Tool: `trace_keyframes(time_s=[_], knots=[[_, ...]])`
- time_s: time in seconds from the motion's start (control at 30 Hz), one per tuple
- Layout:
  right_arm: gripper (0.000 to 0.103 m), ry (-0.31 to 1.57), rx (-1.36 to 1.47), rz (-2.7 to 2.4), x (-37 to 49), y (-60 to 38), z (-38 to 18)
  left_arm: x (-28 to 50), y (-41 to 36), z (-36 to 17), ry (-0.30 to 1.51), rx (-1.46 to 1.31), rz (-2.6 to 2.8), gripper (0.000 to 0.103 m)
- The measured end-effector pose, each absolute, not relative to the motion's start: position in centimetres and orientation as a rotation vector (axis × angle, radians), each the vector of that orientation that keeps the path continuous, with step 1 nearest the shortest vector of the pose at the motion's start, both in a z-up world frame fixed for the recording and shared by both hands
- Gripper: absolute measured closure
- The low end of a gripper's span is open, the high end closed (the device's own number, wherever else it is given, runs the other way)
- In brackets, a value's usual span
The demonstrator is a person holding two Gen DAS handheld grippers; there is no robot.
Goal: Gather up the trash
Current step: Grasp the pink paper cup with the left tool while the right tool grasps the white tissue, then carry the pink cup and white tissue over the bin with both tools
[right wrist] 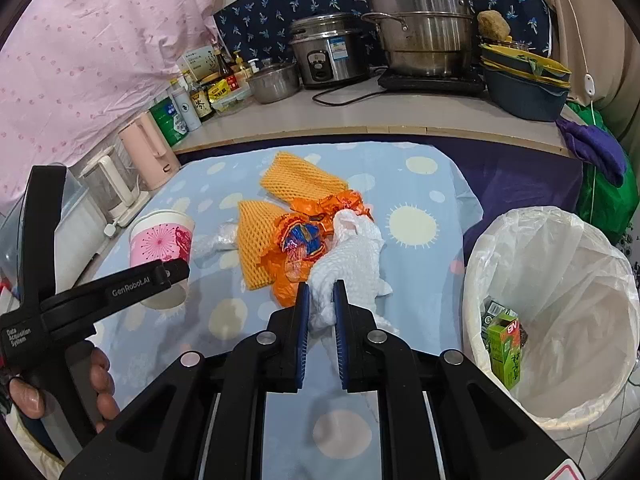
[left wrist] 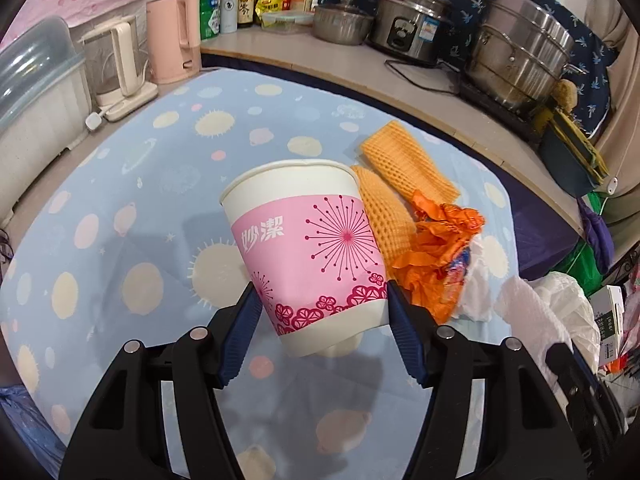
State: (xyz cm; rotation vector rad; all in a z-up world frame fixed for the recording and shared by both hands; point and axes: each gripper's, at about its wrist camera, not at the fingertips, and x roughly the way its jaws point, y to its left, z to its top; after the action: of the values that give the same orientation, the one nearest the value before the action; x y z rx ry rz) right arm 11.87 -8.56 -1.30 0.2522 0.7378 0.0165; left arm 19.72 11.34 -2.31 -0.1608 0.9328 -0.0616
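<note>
Back table [right wrist: 360, 114]: steel rice cooker [right wrist: 328, 54], stacked steamer pots [right wrist: 424, 20], small lidded pot [right wrist: 274, 80], sauce bottles [right wrist: 200, 100]. Pink kettle [left wrist: 174, 36] beside clear kettle [left wrist: 114, 60]. Dark basin [right wrist: 524, 94] at right; purple cloth [right wrist: 596, 148] draped over the edge.

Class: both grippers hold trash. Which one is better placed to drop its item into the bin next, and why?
Right. The right gripper grips the white tissue just beside the lined bin. The left gripper holds the cup on the table's far side from the bin.
</note>
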Motion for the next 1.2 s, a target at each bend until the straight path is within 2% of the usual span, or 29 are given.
trace_keyframes(time_s=[0.6, 1.2], knots=[[0.091, 0.588, 0.312, -0.116, 6.5, -15.3, 3.0, 13.1, 5.3, 1.7, 0.873, -0.088, -0.264, 0.043], [0.091, 0.604, 0.406, -0.294, 3.3, -23.5, 0.1, 9.7, -4.5, 1.9, 0.872, 0.059, -0.487, 0.043]])
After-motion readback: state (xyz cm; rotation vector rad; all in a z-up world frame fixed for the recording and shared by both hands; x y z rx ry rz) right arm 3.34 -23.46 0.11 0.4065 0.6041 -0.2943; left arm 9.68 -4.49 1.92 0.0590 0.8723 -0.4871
